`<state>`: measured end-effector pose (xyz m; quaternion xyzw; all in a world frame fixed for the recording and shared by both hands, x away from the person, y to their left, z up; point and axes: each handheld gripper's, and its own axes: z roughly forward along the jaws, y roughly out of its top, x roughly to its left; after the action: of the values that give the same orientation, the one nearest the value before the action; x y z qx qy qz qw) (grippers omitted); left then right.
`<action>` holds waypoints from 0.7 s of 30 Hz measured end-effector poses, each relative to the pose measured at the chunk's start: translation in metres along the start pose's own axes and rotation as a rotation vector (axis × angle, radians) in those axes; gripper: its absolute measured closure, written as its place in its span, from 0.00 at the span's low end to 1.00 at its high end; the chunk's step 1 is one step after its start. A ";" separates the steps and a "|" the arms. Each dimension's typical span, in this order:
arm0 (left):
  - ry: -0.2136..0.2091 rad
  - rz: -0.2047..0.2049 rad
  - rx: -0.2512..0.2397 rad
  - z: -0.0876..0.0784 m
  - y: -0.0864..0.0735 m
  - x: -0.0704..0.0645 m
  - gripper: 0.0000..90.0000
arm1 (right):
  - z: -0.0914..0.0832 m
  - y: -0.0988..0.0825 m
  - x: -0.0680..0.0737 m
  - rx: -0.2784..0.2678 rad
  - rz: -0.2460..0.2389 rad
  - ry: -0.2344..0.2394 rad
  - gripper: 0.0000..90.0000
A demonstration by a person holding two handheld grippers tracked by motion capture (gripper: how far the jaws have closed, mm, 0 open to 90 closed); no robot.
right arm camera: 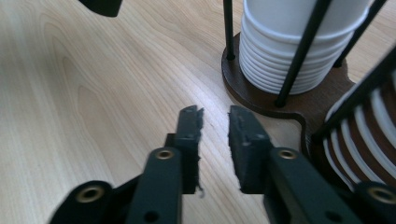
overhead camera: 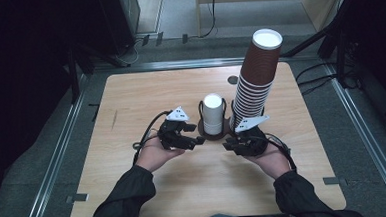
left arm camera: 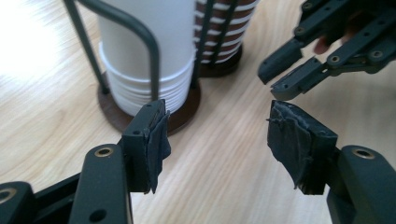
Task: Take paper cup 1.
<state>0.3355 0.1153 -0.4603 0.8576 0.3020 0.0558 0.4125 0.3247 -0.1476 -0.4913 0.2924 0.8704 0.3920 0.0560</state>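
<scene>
A short stack of white paper cups (overhead camera: pixel 213 113) (left arm camera: pixel 149 51) (right arm camera: pixel 299 42) stands upside down in a dark wire holder on a brown base (right arm camera: pixel 261 100). Beside it on the right, a tall stack of brown, white-rimmed cups (overhead camera: pixel 256 77) (left arm camera: pixel 224 28) (right arm camera: pixel 369 140) leans out of a second holder. My left gripper (overhead camera: pixel 197 139) (left arm camera: pixel 217 135) is open wide, low over the table just left of the white stack, holding nothing. My right gripper (overhead camera: pixel 228 146) (right arm camera: pixel 215 126) sits in front of the brown stack, its jaws a narrow gap apart and empty. Its fingers (left arm camera: pixel 299 70) show in the left gripper view.
The light wooden table (overhead camera: pixel 131 106) has a small dark disc (overhead camera: pixel 233 80) near its far edge. Metal rails (overhead camera: pixel 58 150) frame the table. Cables (overhead camera: pixel 319 77) and dark stands lie on the floor around it. The person's sleeves (overhead camera: pixel 126 202) come in from the bottom.
</scene>
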 end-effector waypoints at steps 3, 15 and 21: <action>-0.009 0.000 -0.018 -0.002 0.005 0.005 0.34 | 0.006 0.004 0.001 -0.006 0.006 -0.023 0.89; -0.015 0.026 0.007 -0.004 0.032 0.022 0.24 | 0.026 0.015 0.000 -0.039 0.065 -0.048 1.00; -0.028 0.051 -0.002 -0.001 0.052 0.029 0.20 | 0.038 0.017 0.003 -0.026 0.079 -0.061 1.00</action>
<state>0.3837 0.1077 -0.4255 0.8652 0.2744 0.0547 0.4162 0.3425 -0.1122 -0.5043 0.3376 0.8510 0.3960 0.0709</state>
